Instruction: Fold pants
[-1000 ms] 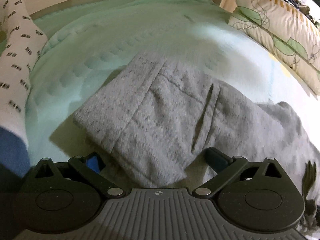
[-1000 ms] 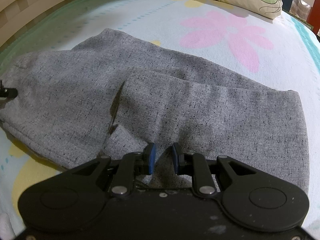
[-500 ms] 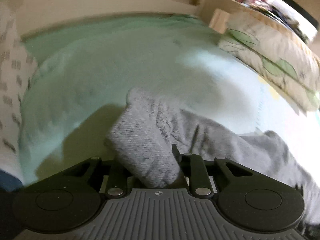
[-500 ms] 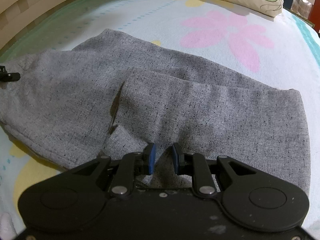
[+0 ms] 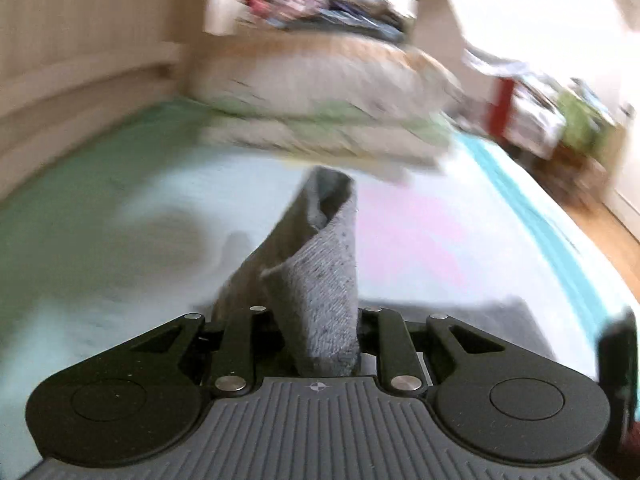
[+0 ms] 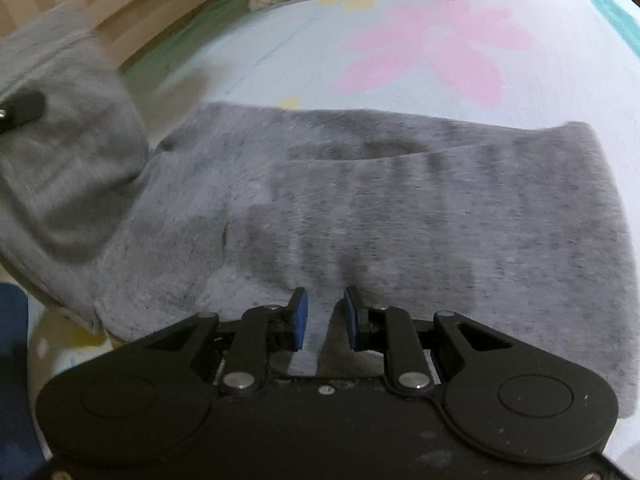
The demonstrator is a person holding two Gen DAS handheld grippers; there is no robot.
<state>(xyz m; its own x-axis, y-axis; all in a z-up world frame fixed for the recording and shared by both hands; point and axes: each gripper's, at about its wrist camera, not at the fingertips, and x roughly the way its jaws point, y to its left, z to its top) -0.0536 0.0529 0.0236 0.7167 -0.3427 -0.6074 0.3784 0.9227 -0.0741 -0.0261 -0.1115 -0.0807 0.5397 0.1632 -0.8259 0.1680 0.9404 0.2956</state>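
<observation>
Left wrist view raised, facing along the bed (image 5: 120, 208) toward pillows (image 5: 320, 92), right wrist view low, angled down close over grey pants (image 6: 440, 216), both sharing pants, sheet, pillows

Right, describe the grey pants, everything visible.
The grey pants are soft, flecked knit fabric, lying partly folded on the flowered bedsheet. One end is lifted off the bed, bunched between the closed jaws of the left gripper. The right gripper pinches the near edge. A seam or fold line crosses the flat part.
</observation>
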